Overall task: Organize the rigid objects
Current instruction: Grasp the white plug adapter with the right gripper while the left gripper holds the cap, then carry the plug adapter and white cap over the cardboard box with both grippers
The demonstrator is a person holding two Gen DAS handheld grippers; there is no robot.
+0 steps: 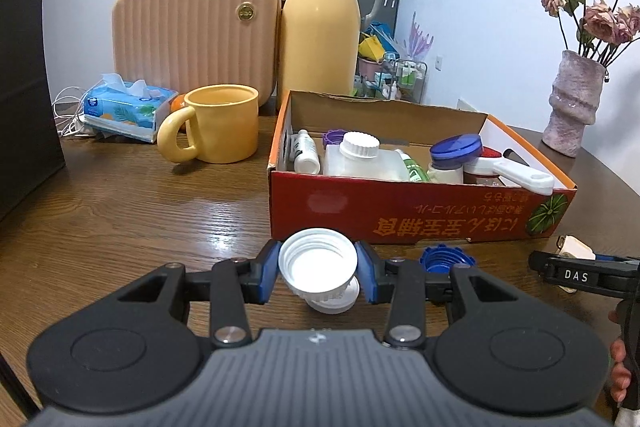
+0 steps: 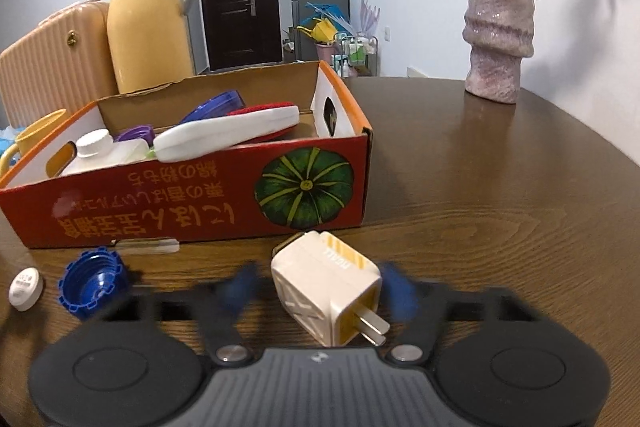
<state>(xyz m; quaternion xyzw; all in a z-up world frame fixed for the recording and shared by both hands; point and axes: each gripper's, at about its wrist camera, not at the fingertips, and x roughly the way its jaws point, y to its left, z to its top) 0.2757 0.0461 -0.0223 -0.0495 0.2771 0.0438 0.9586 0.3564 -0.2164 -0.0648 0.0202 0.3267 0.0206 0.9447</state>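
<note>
My left gripper is shut on a white screw cap, held open side up just above the table. A small white lid lies below it, and a blue cap rests to the right. In the right wrist view, my right gripper straddles a white and yellow plug adapter lying on the table. Its fingers are blurred, and a sliver of wood shows beside the left one. The red cardboard box behind holds bottles, lids and a white brush.
A yellow mug, a tissue pack, a yellow thermos and a pink case stand left of and behind the box. A pink vase with dried roses stands far right. Bare wood lies right of the box.
</note>
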